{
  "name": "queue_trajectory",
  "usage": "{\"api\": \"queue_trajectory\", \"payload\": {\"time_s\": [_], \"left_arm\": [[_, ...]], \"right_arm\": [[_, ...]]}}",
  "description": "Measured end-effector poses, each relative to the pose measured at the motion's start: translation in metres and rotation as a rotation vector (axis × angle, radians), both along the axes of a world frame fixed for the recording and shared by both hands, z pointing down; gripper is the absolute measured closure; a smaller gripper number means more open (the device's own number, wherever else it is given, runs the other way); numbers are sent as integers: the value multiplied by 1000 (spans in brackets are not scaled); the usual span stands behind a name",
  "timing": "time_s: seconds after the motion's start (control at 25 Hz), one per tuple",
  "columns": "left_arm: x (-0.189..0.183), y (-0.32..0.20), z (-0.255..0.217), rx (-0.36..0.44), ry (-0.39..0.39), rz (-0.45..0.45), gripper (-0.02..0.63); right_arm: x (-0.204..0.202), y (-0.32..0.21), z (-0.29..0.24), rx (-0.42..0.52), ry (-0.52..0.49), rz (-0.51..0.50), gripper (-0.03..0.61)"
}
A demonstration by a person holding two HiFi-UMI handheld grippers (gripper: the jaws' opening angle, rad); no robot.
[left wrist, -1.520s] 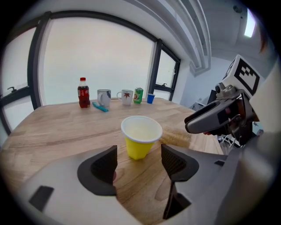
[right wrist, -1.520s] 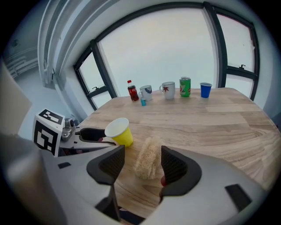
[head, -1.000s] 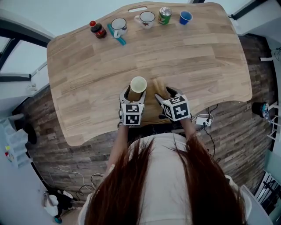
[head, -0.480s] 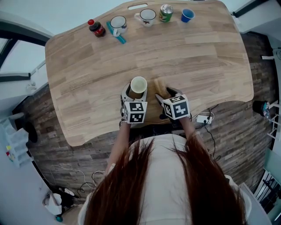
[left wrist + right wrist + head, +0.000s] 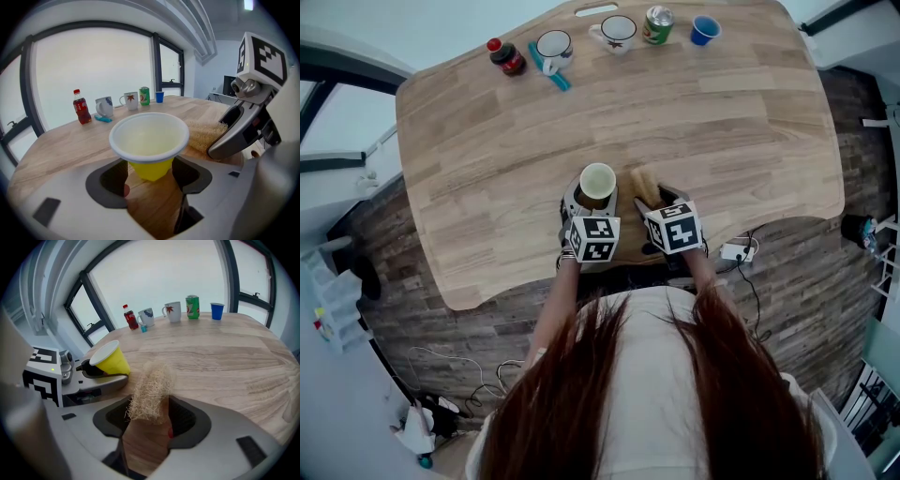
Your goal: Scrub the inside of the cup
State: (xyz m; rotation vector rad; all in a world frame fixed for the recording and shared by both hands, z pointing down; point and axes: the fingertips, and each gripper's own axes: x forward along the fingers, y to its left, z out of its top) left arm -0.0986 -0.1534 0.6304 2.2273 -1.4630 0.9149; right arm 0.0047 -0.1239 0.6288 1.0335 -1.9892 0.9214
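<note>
My left gripper [image 5: 149, 176] is shut on a yellow paper cup [image 5: 149, 143] with a white inside, held upright above the near table edge; the cup [image 5: 597, 182] is also in the head view. My right gripper [image 5: 149, 416] is shut on a tan fibrous scrubber [image 5: 149, 392], held just right of the cup [image 5: 108, 361]. The scrubber [image 5: 643, 187] is beside the cup, outside it. In the left gripper view the scrubber [image 5: 206, 133] and the right gripper's body [image 5: 243, 126] lie close on the right.
Along the far edge of the wooden table [image 5: 712, 122] stand a cola bottle [image 5: 506, 58], a grey mug [image 5: 553, 49] with a teal object [image 5: 555, 79] beside it, a white mug [image 5: 617, 32], a green can [image 5: 656, 24] and a blue cup [image 5: 705, 30].
Both grippers have drawn slightly closer together; the cup now stands a little more upright. The grips are unchanged.
</note>
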Motion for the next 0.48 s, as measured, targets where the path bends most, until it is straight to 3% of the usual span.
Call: {"api": "queue_trajectory", "payload": {"time_s": [0.16,0.48], "left_arm": [[0,1,0,10,-14,7,322],[-2,4,-4,18,-29,22,347]], "right_arm": [[3,1,2,5,29,-14,379],[5,0,-3,15,32,-39,417]]}}
